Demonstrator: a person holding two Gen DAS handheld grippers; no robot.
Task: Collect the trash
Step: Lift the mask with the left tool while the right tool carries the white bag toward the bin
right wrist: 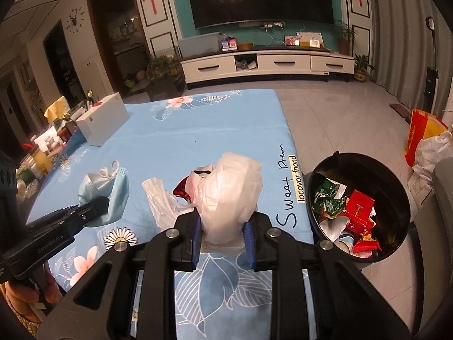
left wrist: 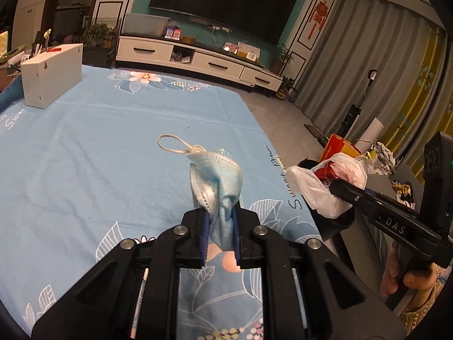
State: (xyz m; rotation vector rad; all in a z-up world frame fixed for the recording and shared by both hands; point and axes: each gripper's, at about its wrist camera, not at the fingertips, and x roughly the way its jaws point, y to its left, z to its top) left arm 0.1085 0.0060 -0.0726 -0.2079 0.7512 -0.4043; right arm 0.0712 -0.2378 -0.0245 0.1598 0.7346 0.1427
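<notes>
Left tool [left wrist: 221, 236] clamped on crumpled blue face mask [left wrist: 216, 180], lifted above blue floral cloth [left wrist: 99, 141] covering desk; white ear loop [left wrist: 172, 144] sticking out left of mask top. Right tool [right wrist: 222, 239] clamped on white plastic bag [right wrist: 226, 189], red scrap [right wrist: 181, 189] showing inside bag, loose flap hanging left. Both items held off cloth, side by side, mask left of bag. Black round trash bin [right wrist: 396, 181] on floor just beside desk's right edge, partly filled with red and green wrappers [right wrist: 348, 212]. White box [left wrist: 51, 76] standing at far left of desk. Hand [left wrist: 407, 280] gripping right tool's handle, visible from left wrist view. TV stand [right wrist: 269, 62] against far wall.
</notes>
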